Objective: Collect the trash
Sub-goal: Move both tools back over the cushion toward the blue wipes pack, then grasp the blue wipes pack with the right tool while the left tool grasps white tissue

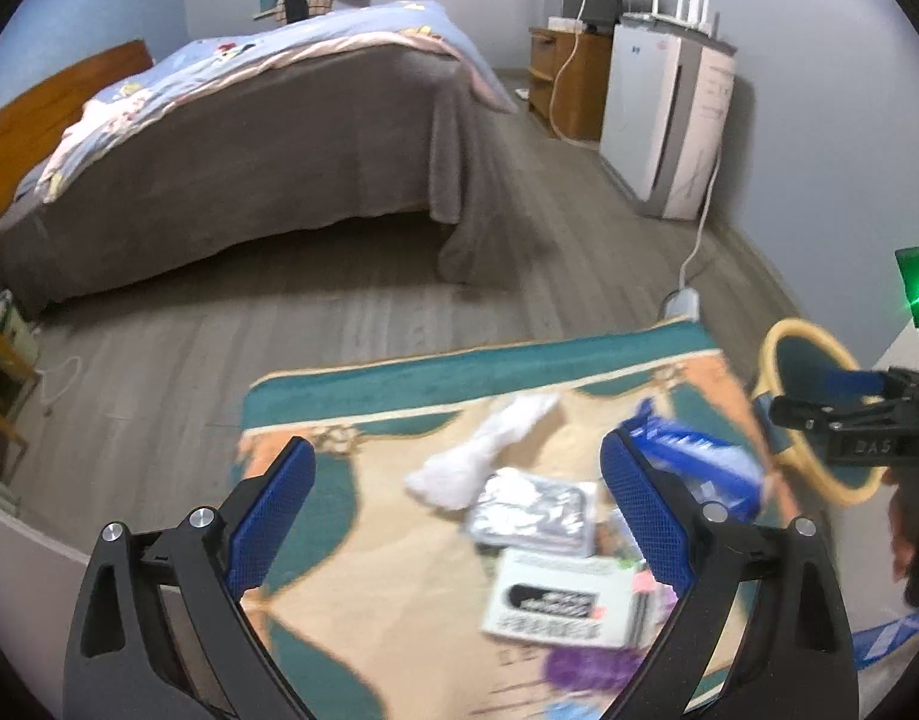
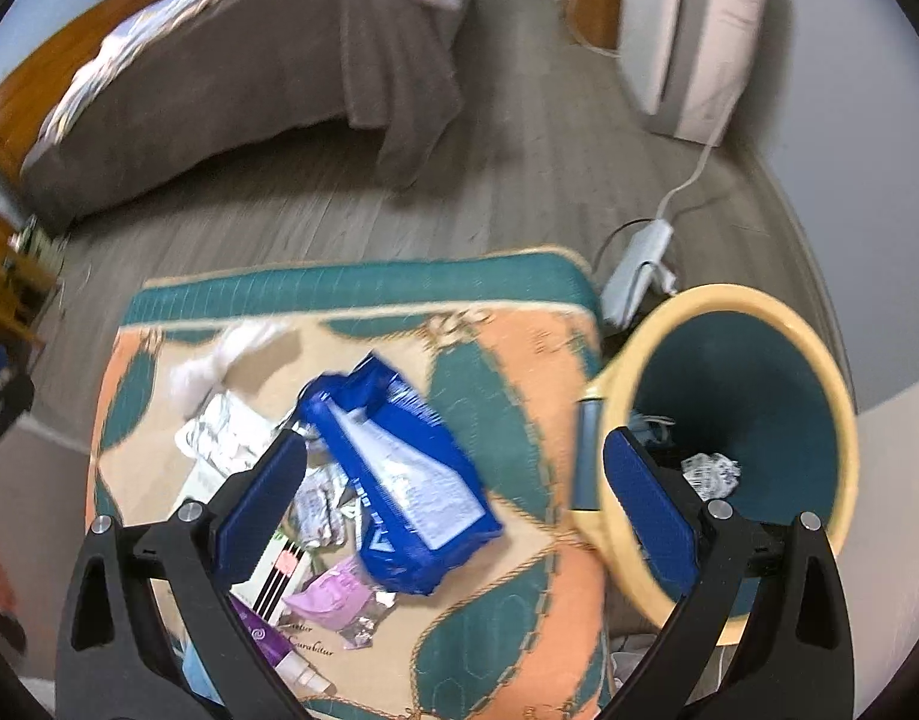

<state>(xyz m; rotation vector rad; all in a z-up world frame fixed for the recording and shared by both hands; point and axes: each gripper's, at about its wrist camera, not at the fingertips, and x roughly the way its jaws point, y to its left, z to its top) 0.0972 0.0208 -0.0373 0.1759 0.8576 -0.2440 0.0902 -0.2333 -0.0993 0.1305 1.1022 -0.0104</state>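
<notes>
While both grippers hover with jaws wide and empty, bed (image 1: 249,138) sits behind; rug (image 2: 507,360) carries the trash: blue packet (image 2: 399,480), white box (image 1: 555,600), foil (image 1: 531,510). Bin (image 2: 819,360) touches rug's right edge, crumpled foil inside.

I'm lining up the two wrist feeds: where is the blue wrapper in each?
Left wrist: blue wrapper sits right of centre, partly behind the right finger.
Right wrist: blue wrapper lies mid-frame on the rug.
Shared landmark: yellow-rimmed bin, to its right.
</notes>
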